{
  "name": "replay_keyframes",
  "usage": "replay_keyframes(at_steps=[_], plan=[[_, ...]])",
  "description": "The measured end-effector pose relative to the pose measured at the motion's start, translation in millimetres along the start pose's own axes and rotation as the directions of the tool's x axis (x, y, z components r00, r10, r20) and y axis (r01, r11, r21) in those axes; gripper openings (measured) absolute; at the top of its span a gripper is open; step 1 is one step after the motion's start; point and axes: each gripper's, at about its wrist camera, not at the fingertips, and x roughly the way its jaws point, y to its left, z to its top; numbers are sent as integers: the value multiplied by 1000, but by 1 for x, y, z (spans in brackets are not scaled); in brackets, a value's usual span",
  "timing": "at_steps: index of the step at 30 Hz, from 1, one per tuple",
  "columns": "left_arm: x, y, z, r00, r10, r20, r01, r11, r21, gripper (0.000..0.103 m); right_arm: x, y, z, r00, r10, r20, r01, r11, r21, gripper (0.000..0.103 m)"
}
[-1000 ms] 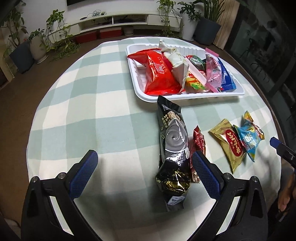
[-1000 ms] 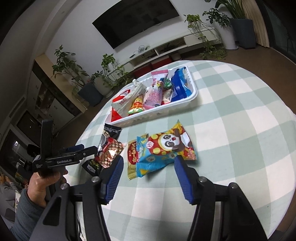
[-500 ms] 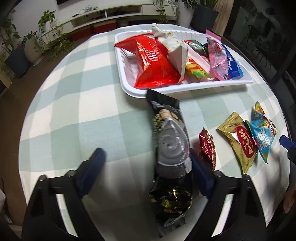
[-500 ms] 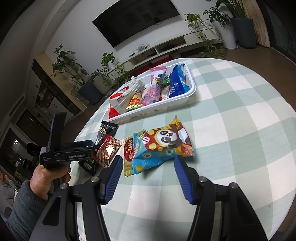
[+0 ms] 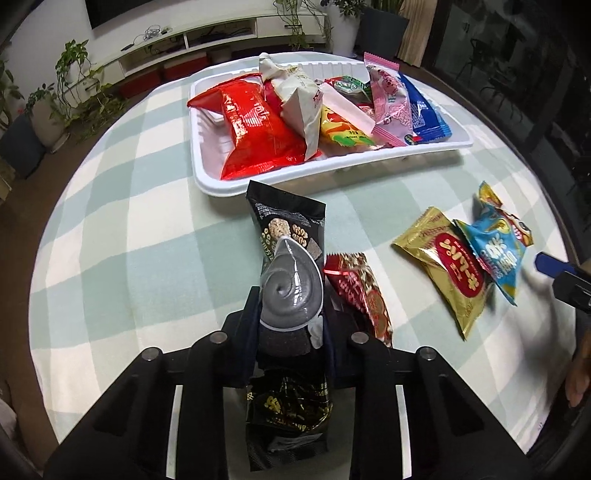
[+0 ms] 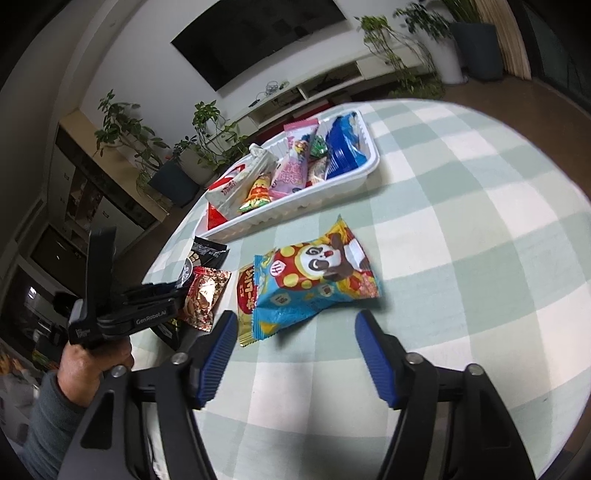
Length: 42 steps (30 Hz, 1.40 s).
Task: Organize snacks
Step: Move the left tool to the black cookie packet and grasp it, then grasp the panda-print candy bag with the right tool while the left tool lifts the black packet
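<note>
My left gripper [image 5: 291, 317] is shut on the long black snack packet [image 5: 290, 258], which points toward the white tray [image 5: 332, 166] full of snack bags. A small red packet [image 5: 364, 295] lies just right of it. A gold packet [image 5: 450, 266] and a blue panda packet [image 5: 498, 247] lie further right. My right gripper [image 6: 295, 354] is open and empty, just in front of the blue panda packet [image 6: 314, 277]; the gold packet [image 6: 245, 295] is under its left edge. The left gripper [image 6: 147, 306] also shows in the right wrist view, with the white tray [image 6: 332, 181] behind.
The round table has a green and white checked cloth [image 5: 129, 221]. Its edge curves close on the left and right. Potted plants [image 6: 173, 173] and a low TV cabinet [image 5: 203, 33] stand beyond the table.
My left gripper moved forward over the black packet and closed on it. My right gripper edged closer to the blue panda packet and stays open.
</note>
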Motion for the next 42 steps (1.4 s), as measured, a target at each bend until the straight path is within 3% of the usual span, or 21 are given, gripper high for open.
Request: replay_keyframes(at_steps=[2,6,8,15,20,26,30,32,39,42], plan=[[-4,2,-7,1000,-17,8,17,1000,-12,25,3,-2,0,1000,23,-22,-22,999,33,74],[-18,13,-28,997,-61,51,65,994,-85,25,4,1,3,999,-27,-29,27,1000,1,75],[-24,16,-38,995,-68,76,76,991,-114,25,7,0,7,998,-45,-51,46,999,17,82],[-40,14,-69,986,-111,126,131,978,-163,25,29,-14,14,985,31,-171,16,963,268,82],[-42,13,-77,981,-133,143,158,971,-178,25,45,-8,30,984,7,-181,48,953,300,82],[-43,17,-82,974,-156,162,186,963,-192,25,67,-1,61,981,-120,-151,147,972,181,82],[-41,18,-83,972,-161,169,193,961,-197,25,73,3,69,967,-197,-161,217,970,113,82],[-40,17,-82,973,-158,169,190,962,-195,25,79,14,67,953,-252,-170,259,966,20,82],[-40,12,-83,976,-131,174,161,972,-171,25,96,36,56,896,-429,-118,400,893,-208,75],[-40,9,-83,978,-117,173,145,977,-158,25,98,40,53,874,-477,-96,439,858,-267,64]])
